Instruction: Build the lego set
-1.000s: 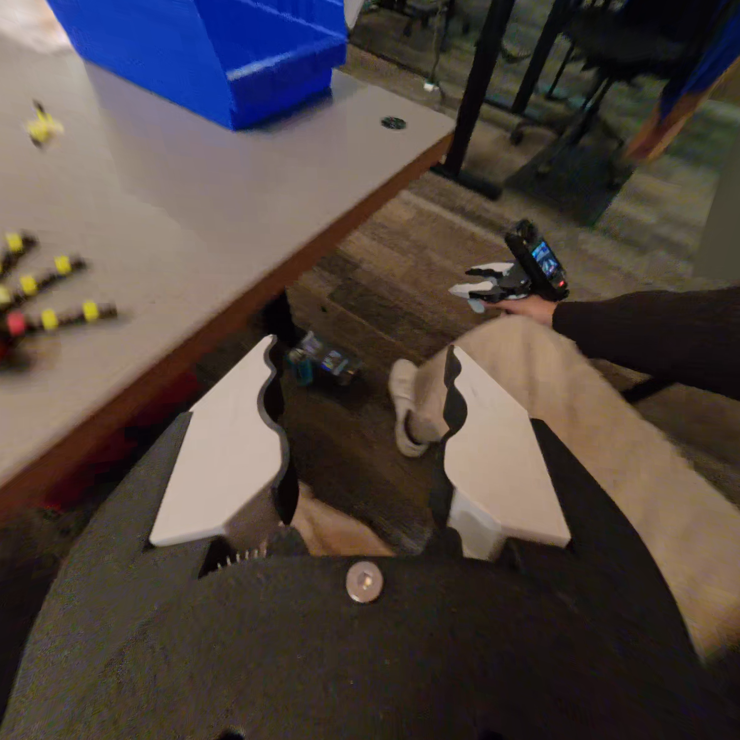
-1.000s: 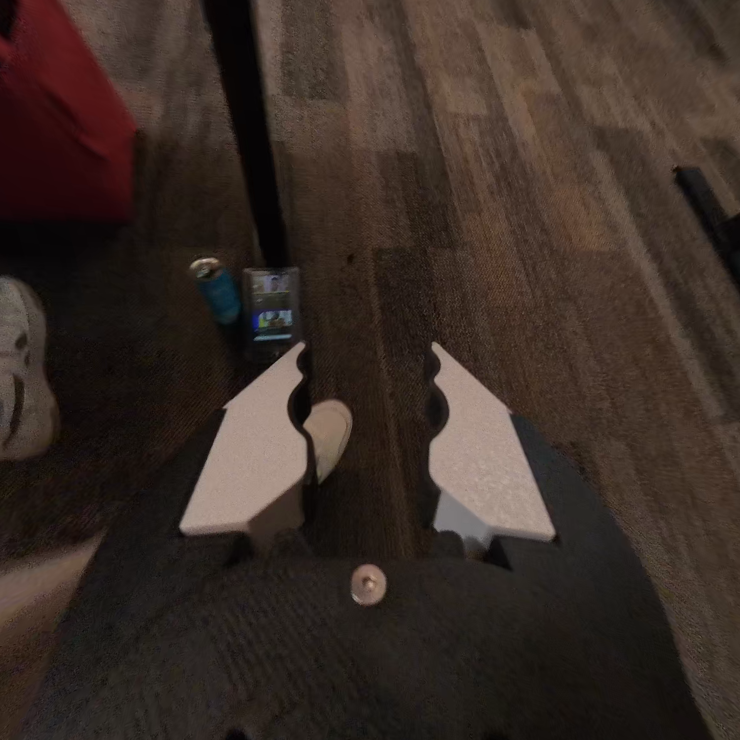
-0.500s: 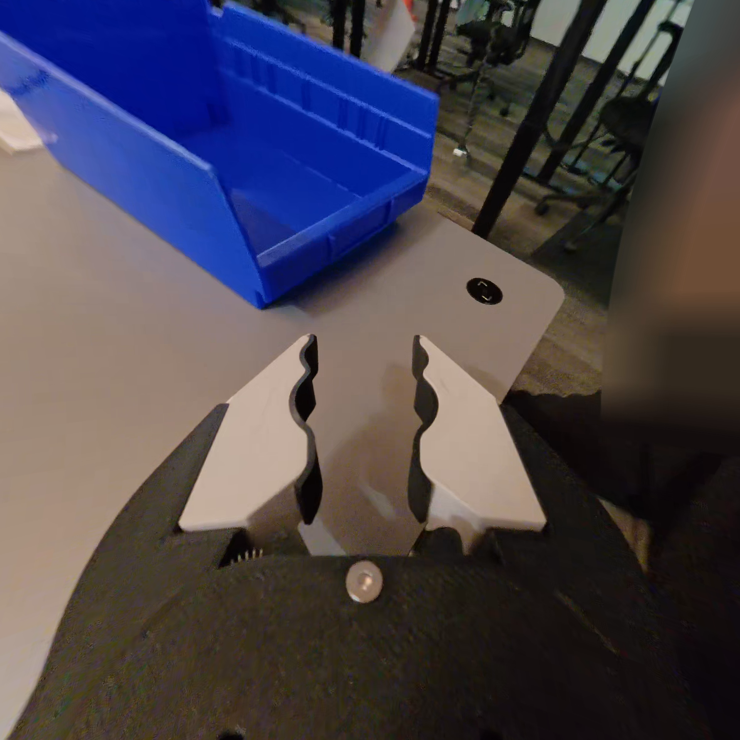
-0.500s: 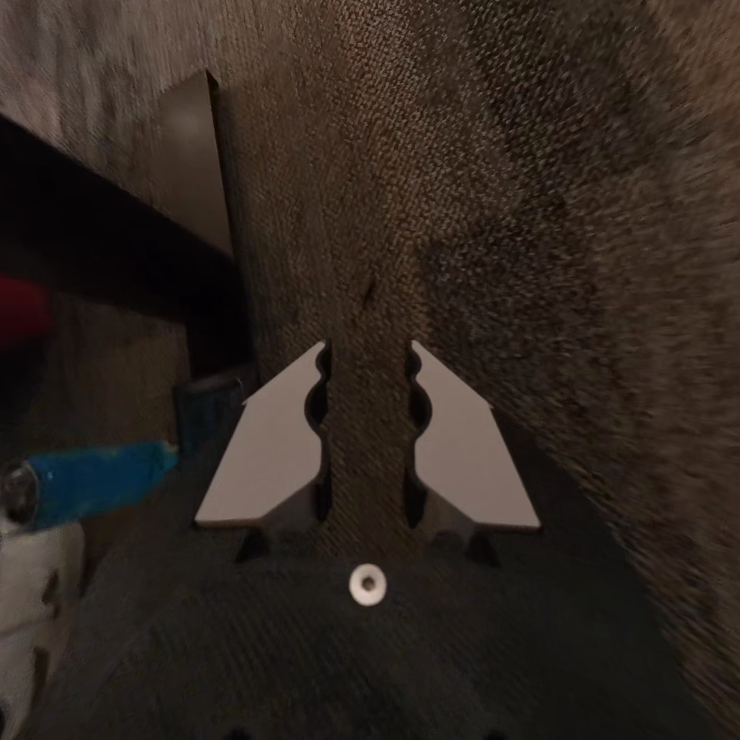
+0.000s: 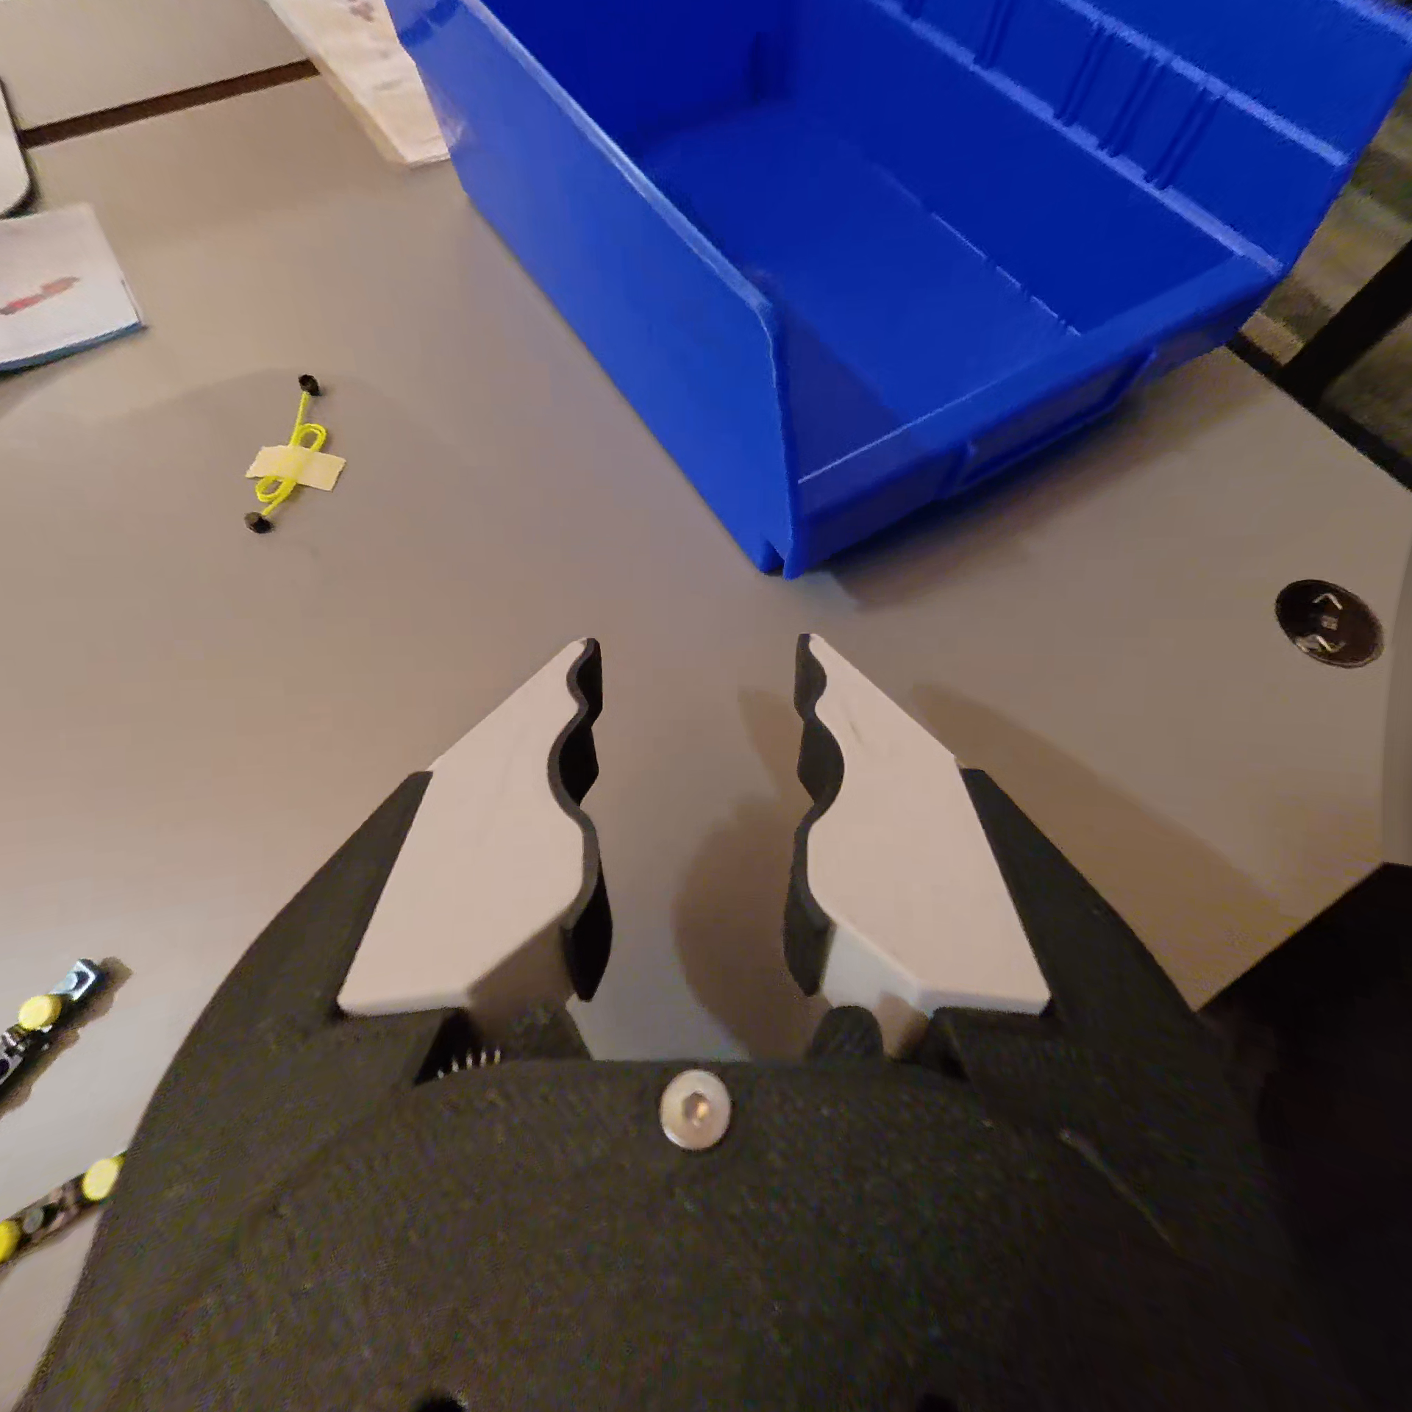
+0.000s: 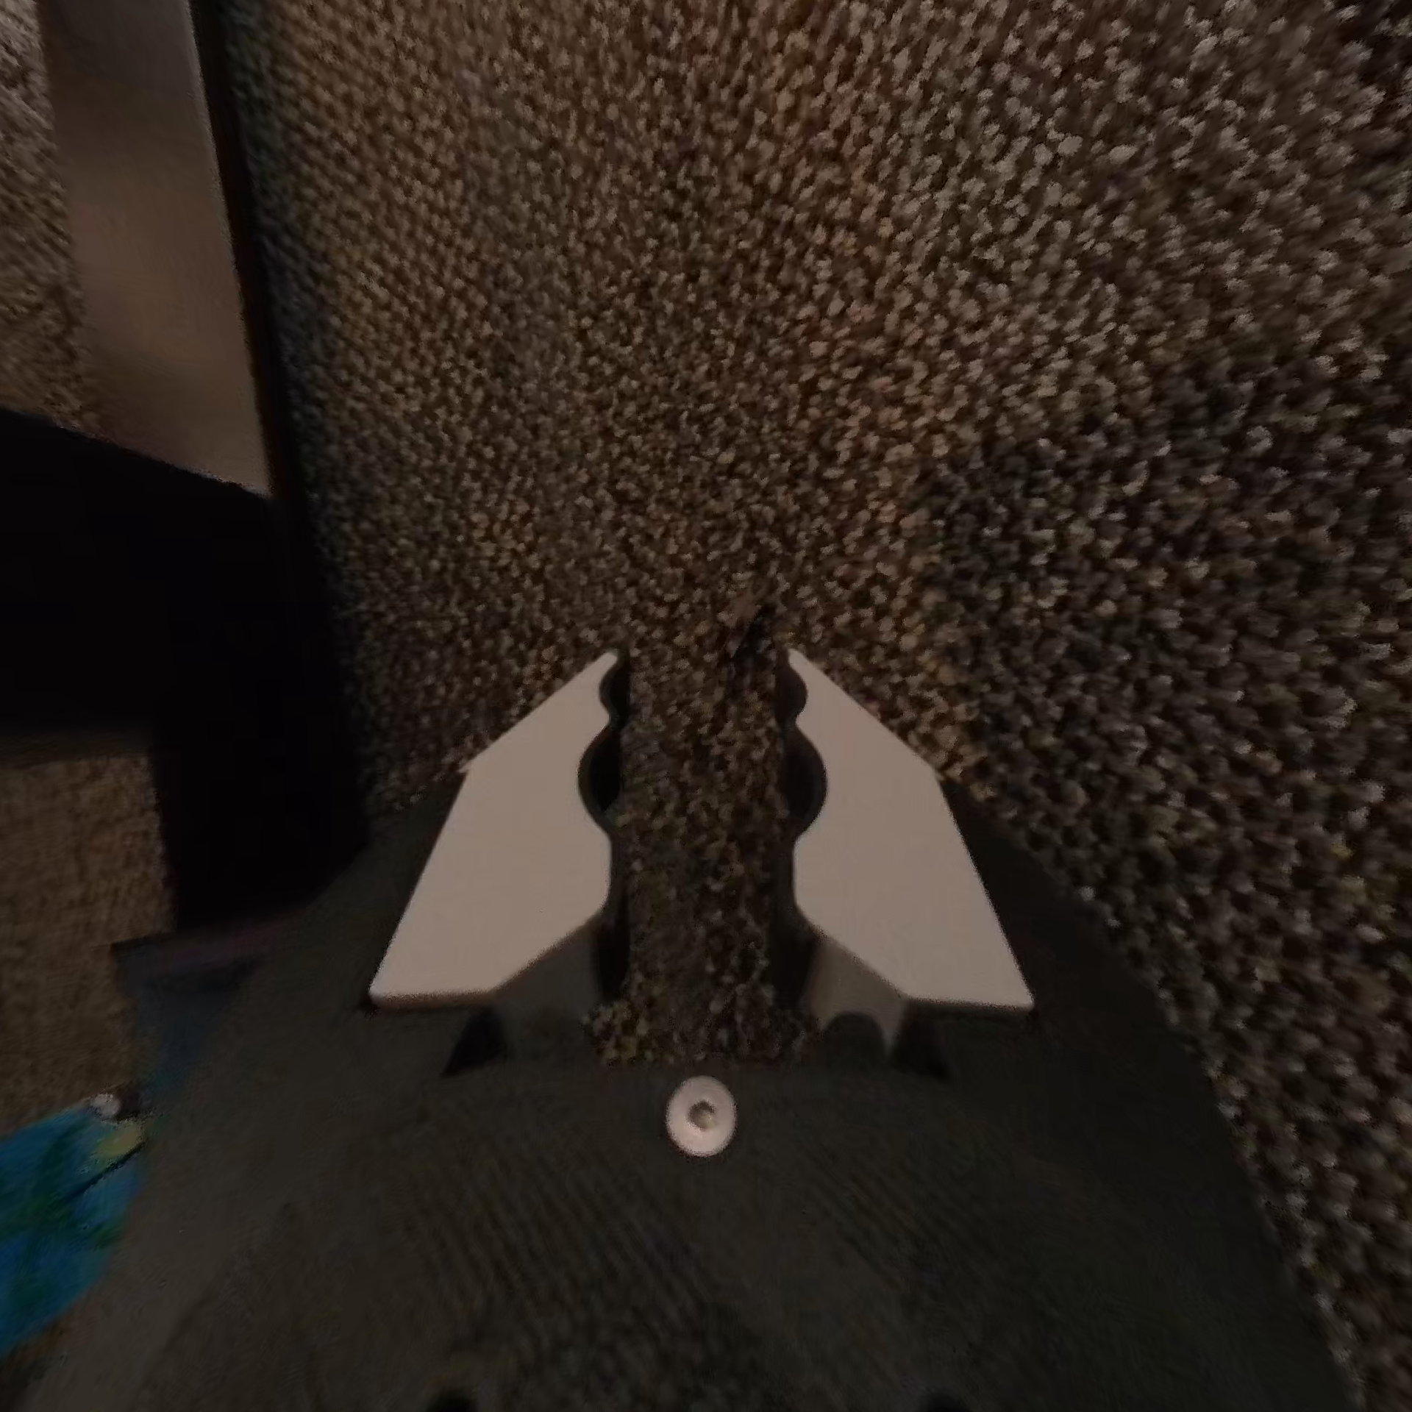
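My left gripper [image 5: 697, 649] is open and empty, low over the grey table [image 5: 382, 611], just in front of an empty blue bin [image 5: 879, 252]. Black lego strips with yellow studs [image 5: 53, 1016] lie at the table's left edge of view. A yellow elastic cord with black ends and a tape tab [image 5: 294, 458] lies on the table to the left. My right gripper [image 6: 699, 665] is open and empty, held very close over brown carpet [image 6: 840, 382]. A small dark thing [image 6: 752, 623] lies on the carpet just past its tips; I cannot tell what it is.
A booklet [image 5: 53, 290] and a paper bag [image 5: 374, 84] lie at the table's back left. A round black grommet [image 5: 1328, 634] sits near the table's right edge. On the floor, a dark table leg [image 6: 153, 611] and a blurred blue can [image 6: 61, 1192] stand left of the right gripper. Some 85 cm of space lies between my two pairs of fingers. The round black grommet [image 5: 1328, 634] sits 20 cm or so from the ends of my left fingers.
My left gripper swung from the floor side back over the table and toward the bin. My right gripper dropped close to the carpet and narrowed its opening somewhat.
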Available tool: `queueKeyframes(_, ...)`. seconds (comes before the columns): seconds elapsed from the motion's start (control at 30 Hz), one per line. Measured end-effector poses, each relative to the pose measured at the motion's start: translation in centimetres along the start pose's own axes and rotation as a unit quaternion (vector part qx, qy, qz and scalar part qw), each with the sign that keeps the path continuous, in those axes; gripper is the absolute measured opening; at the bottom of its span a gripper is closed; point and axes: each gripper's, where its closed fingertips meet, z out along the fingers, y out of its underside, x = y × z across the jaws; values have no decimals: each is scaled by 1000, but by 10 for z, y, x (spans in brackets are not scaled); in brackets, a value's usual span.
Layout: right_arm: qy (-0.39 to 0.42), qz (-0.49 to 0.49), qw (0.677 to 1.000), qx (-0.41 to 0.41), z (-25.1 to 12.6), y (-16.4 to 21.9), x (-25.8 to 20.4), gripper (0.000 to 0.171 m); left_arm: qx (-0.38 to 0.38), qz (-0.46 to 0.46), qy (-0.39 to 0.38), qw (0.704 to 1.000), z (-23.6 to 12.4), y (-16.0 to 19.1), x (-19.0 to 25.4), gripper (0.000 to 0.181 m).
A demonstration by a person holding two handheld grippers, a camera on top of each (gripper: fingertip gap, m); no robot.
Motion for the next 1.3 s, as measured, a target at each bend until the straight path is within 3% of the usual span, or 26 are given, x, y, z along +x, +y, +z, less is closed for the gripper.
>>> queueKeyframes(0.5,37,-66,997,-14,17,1,13,7,-3,-51,5,999,19,8,-10,51)
queueKeyframes(0.63,39,26,999,4,-1,0,20,8,-17,-58,26,998,17,11,-4,50)
queueKeyframes(0.77,26,151,985,81,-52,-20,23,8,27,-48,42,998,-14,4,-1,46)
queueKeyframes(0.87,6,235,954,186,-124,-60,20,8,49,-69,56,995,-55,11,-7,46)
queueKeyframes(1.03,14,262,904,337,-308,-113,1,8,115,-67,63,989,-143,18,-32,46)
queueKeyframes(1.17,83,254,883,387,-473,-118,-9,7,139,-53,90,985,-205,39,-38,50)
queueKeyframes(1.3,133,161,852,480,-675,-138,-44,7,50,-68,124,989,-248,102,-49,75)
